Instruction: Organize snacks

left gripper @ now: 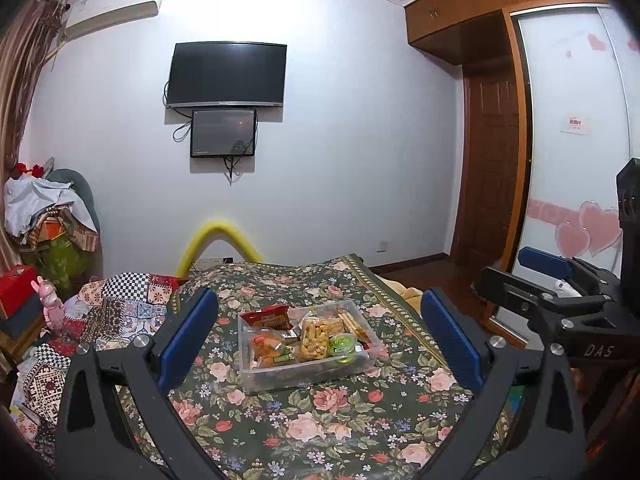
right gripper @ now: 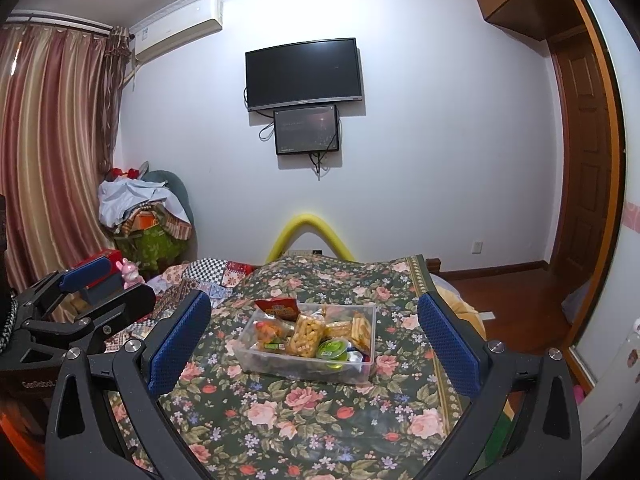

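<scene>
a clear plastic box (left gripper: 308,372) is sitting upright on the floral cloth, holding the snacks: a red packet (left gripper: 267,315) leaning at its far-left corner, a bag of yellow puffs (left gripper: 316,338) (standing upright), and a green cup (left gripper: 342,345) lying beside it.

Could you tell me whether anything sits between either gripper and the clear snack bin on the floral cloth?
Nothing visible does. The snack bin sits alone on the floral cloth; only bare cloth lies between it and the open left gripper and open right gripper.
</scene>
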A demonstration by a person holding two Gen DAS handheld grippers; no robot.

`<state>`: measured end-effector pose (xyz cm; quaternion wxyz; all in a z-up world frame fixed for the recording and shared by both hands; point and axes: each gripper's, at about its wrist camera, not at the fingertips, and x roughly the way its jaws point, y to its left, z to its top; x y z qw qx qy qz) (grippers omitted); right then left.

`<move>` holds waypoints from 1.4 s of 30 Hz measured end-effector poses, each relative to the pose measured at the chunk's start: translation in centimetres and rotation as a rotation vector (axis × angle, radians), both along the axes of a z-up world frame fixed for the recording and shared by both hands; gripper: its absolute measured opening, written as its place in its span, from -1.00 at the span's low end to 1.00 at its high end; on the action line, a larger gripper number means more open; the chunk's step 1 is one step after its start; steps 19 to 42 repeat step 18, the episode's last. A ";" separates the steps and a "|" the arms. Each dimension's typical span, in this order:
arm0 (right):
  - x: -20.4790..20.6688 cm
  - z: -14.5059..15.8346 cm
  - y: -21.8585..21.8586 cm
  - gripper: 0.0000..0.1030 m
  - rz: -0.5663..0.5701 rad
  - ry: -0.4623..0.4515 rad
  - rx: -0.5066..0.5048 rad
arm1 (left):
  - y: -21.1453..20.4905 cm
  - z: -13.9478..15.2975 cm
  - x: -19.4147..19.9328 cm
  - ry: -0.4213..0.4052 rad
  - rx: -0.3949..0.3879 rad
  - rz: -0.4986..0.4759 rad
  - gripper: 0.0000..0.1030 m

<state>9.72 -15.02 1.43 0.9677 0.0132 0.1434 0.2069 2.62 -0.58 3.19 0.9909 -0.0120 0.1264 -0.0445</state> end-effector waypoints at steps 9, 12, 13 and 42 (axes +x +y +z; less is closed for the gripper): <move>-0.1 0.1 0.0 1.00 -0.005 0.003 0.002 | 0.1 -0.1 0.1 0.011 -0.012 -0.010 0.99; -0.2 0.2 0.1 1.00 -0.005 0.003 0.000 | 0.2 -0.1 0.1 0.011 -0.013 -0.012 0.99; -0.2 0.2 0.1 1.00 -0.005 0.002 0.001 | 0.2 -0.1 0.1 0.013 -0.015 -0.013 0.99; -0.3 0.1 0.1 1.00 -0.007 0.003 0.002 | 0.2 -0.1 0.2 0.019 -0.022 -0.013 0.99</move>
